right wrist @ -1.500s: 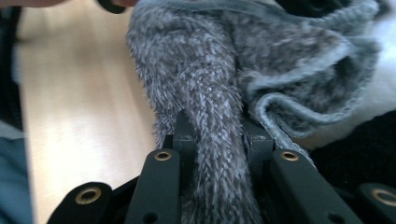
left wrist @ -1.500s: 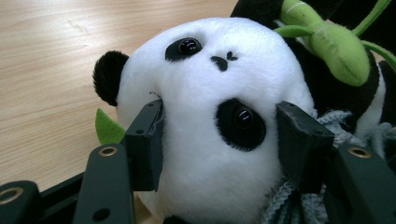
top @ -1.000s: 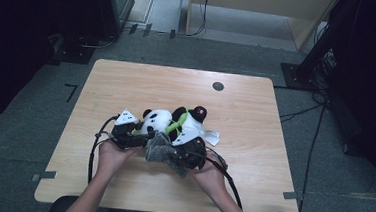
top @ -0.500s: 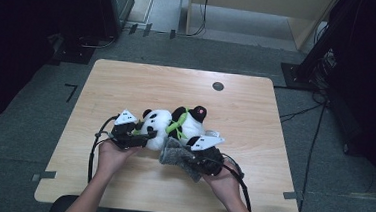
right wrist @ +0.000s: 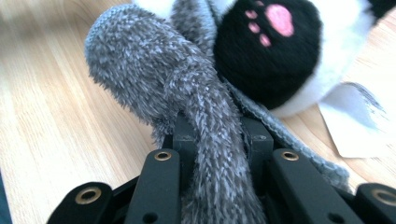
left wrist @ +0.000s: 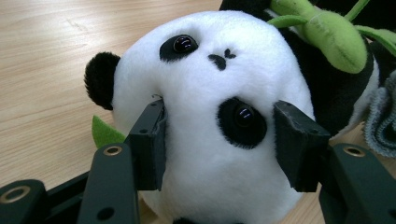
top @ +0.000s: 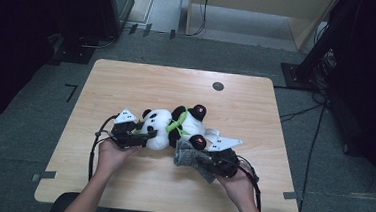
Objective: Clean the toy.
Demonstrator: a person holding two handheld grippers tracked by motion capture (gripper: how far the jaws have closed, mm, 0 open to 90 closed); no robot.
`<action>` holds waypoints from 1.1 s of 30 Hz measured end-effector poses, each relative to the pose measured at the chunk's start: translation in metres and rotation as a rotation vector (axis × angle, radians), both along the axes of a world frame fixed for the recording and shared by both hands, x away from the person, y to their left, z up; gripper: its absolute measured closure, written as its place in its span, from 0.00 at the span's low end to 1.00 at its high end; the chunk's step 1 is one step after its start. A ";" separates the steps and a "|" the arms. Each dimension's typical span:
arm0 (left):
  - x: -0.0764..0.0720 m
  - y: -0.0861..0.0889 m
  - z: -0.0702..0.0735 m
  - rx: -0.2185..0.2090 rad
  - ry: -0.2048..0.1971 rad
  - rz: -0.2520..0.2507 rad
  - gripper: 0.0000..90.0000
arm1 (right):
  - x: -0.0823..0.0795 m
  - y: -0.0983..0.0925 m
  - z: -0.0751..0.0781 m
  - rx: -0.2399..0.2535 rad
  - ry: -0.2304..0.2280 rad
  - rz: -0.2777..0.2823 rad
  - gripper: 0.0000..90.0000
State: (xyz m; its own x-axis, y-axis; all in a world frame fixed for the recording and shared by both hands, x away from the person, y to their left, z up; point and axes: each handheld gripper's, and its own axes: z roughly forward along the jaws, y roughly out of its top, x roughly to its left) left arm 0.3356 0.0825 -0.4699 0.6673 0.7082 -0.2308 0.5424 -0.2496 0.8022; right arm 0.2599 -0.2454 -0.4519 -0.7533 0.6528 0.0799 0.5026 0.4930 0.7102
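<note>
Pulled rightward, fuzzy grey sock point(right wrist: 187, 102) leaves black-and-white panda point(left wrist: 215, 116).

A pale wooden table point(top: 127, 81) stands on grey floor point(top: 33, 140), dark surroundings.

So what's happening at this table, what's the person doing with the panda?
A person at a wooden table works a handheld tool in each hand on a plush panda lying on its back. The left tool is clamped on both sides of the panda's white head. The right tool is shut on a fuzzy grey sock bunched beside the panda's pink-padded foot. The sock is not on the foot.
</note>
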 end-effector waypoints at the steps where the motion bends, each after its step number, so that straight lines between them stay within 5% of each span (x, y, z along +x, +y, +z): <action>1: 0.000 0.000 0.000 0.000 0.000 0.000 0.47 | -0.001 -0.003 0.000 -0.002 0.001 -0.004 0.82; 6: 0.000 0.000 0.000 -0.001 0.002 0.004 0.47 | -0.003 -0.005 0.002 0.024 0.013 0.009 0.82; 12: 0.001 -0.001 0.000 -0.003 -0.001 0.013 0.47 | -0.009 0.017 0.009 0.051 0.000 0.074 0.82; 25: -0.001 -0.003 0.002 0.006 0.000 0.019 0.46 | 0.009 0.093 0.004 0.045 0.042 0.252 0.82; 33: -0.003 -0.003 0.003 0.012 -0.003 0.022 0.46 | 0.031 0.121 -0.005 -0.002 -0.023 0.198 0.81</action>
State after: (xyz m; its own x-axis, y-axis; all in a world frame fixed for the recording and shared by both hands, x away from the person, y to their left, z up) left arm 0.3328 0.0796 -0.4674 0.6522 0.7253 -0.2203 0.5455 -0.2473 0.8008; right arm 0.2911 -0.1243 -0.4570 -0.8685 0.4921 0.0598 0.3794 0.5821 0.7192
